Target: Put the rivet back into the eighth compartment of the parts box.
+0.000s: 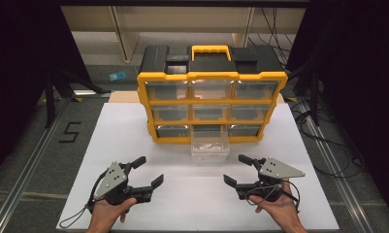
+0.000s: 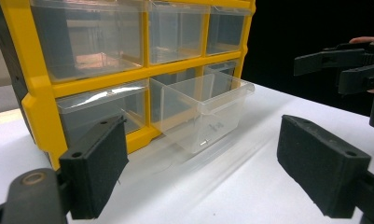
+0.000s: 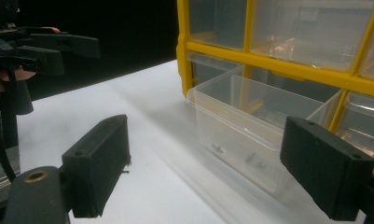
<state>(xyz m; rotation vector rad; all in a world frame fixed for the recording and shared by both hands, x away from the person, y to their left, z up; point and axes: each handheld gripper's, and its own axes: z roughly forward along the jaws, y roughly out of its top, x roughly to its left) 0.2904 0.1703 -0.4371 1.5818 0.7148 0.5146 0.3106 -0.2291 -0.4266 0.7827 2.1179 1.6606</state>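
Now hovering low in frame, both empty: left gripper (image 1: 146, 174) and right gripper (image 1: 236, 169), fingers spread, flanking clear drawer (image 1: 210, 148) at centre, pulled from organizer (image 1: 211, 76).

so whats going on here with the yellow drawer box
A person holds a two-jaw gripper in each hand over a white table. In front of them stands a yellow organizer with nine clear drawers. The bottom middle drawer is pulled out toward them, with a few small items inside. The left gripper and right gripper both have their jaws open and hold nothing, sitting short of the drawer on either side, not touching it.
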